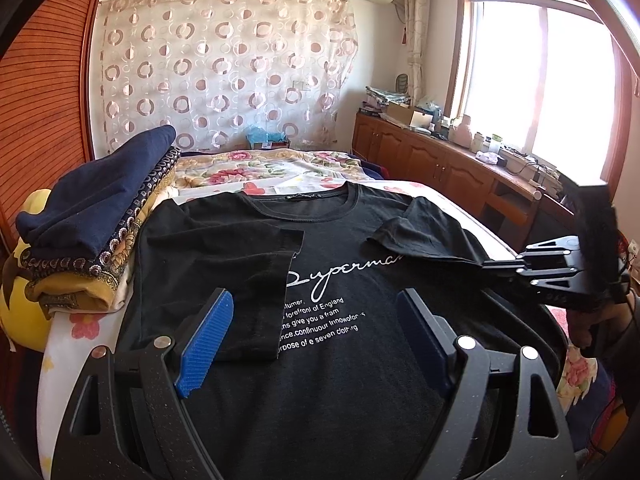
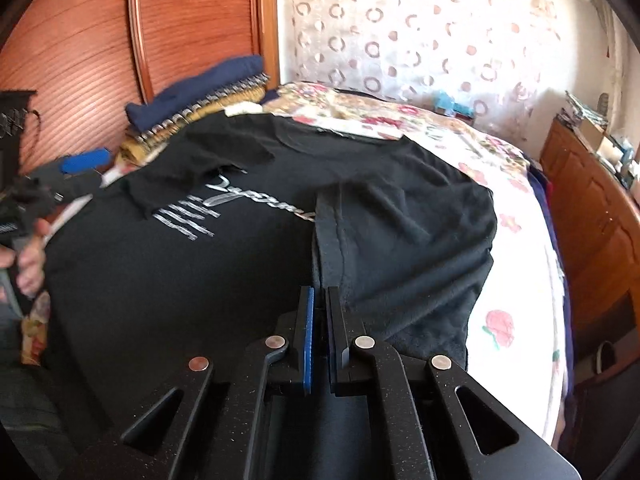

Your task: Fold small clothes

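The black T-shirt (image 1: 340,264) lay flat on the bed (image 1: 256,168). It looked soft, light and floppy. The right gripper (image 2: 320,300) pinched its folded edge, jaws pressed together. The left gripper (image 1: 316,320) had its jaws spread, holding nothing.

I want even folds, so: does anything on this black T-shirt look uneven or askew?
Yes. On the black T-shirt, the left fold lies flat over the print, but the right side sits bunched and wrinkled, its edge pinched in the shut right gripper.
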Demonstrator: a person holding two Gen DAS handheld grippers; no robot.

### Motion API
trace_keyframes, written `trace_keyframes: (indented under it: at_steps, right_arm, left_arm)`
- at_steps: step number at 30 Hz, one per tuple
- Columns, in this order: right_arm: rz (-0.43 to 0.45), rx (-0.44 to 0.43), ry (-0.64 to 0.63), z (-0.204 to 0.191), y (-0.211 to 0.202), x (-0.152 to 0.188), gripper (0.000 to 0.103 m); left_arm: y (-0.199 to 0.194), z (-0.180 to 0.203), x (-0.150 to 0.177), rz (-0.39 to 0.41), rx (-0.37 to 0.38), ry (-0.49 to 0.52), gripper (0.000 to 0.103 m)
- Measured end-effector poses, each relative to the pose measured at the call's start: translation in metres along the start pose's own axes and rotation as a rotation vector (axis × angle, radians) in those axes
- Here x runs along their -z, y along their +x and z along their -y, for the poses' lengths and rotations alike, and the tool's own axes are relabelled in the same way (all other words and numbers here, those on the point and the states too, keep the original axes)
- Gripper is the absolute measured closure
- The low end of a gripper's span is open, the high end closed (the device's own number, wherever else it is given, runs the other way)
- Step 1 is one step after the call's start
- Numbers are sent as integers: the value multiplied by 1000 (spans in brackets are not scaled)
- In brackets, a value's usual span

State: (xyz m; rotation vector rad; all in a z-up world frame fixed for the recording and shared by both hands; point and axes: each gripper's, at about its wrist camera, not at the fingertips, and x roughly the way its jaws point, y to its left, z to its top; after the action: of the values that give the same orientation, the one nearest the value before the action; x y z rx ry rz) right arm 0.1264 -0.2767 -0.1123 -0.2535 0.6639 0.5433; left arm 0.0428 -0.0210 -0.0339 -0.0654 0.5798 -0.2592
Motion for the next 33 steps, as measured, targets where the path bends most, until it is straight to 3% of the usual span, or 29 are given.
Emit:
trace_keyframes:
  at_steps: [3,11,16,22,29,33]
  right_arm:
    - [-14,-40,2,-1,0,0,97]
    - [11,-6,44,13,-10,1,83]
    - [30,62,85,35,-21,2,60]
    - [6,184,147,66,-20,6,60]
    - [-38,185,194,71,-4,17,60]
    - [-43,183,199,71,5,13,60]
  left_arm:
    - [0,1,1,-1,2,4,18]
    - [0,-7,2,-1,-15,-9,18]
    - [-1,-13,3,1,-32,-18,18]
    - [-6,-33,0,13,-78,-38,18]
    - [-7,-69,-8,17,-171,-35,18]
    - [3,-88,-20,-7,-183,-18,18]
